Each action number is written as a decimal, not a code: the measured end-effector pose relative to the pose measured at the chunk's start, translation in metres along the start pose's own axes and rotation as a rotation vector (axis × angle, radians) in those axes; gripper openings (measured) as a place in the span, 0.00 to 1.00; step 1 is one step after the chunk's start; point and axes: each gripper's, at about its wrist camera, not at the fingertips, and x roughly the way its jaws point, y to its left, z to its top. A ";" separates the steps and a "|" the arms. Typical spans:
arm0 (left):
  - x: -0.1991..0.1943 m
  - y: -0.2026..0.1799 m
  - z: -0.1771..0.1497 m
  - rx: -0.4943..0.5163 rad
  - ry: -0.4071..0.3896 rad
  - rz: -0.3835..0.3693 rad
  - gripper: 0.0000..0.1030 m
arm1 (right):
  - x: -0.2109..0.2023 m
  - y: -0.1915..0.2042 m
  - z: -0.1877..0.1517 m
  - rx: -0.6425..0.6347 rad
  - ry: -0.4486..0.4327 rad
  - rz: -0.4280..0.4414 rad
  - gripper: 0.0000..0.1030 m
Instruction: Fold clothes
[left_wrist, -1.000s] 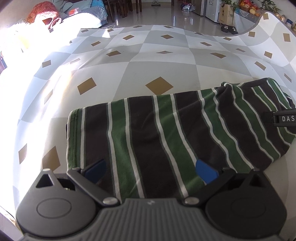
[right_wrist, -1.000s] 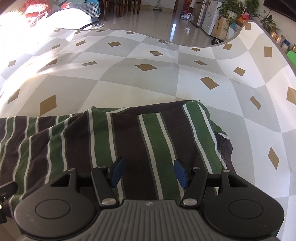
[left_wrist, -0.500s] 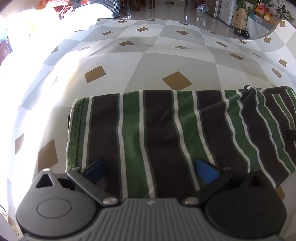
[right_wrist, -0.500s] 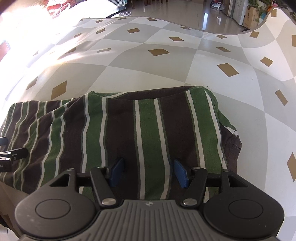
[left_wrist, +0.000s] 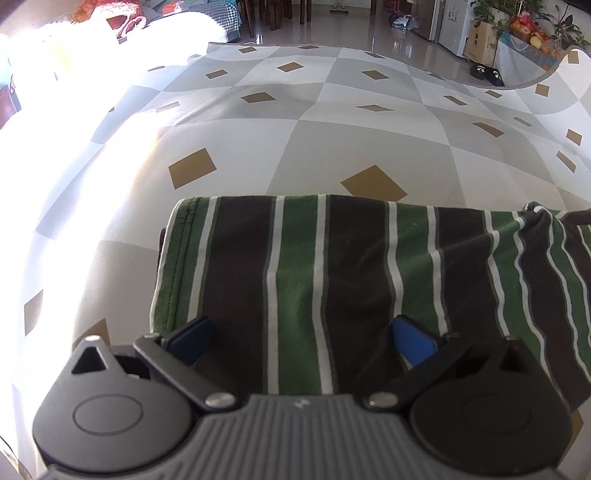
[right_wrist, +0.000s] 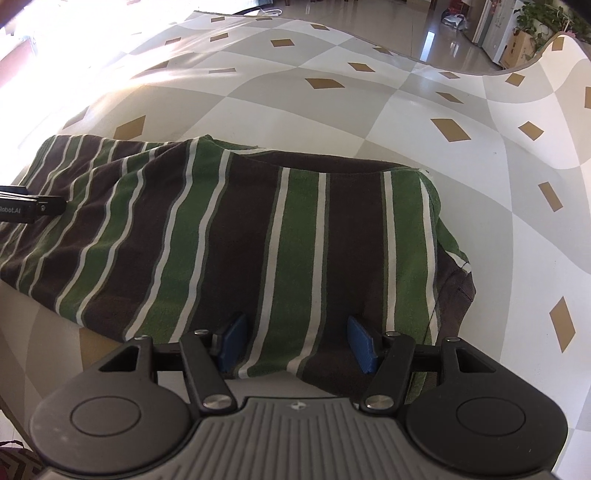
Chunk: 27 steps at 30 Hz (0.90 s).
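Both the left gripper and right gripper have ribbed grey housings, black round-hubbed linkages, silver screws and blue pads

A home: fridge, houseplants, slippers, dining chairs

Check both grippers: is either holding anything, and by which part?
Neither grips. The left gripper and right gripper stand open over the striped garment's near edge.
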 end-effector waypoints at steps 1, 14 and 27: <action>0.001 0.001 0.002 -0.001 0.000 0.000 1.00 | -0.001 0.002 -0.002 -0.001 0.009 0.007 0.57; -0.004 0.007 0.001 0.003 0.019 0.023 1.00 | -0.017 0.021 -0.015 -0.032 0.097 0.043 0.57; -0.033 -0.026 -0.035 0.120 0.012 -0.016 1.00 | -0.024 -0.005 0.003 0.159 0.009 -0.048 0.57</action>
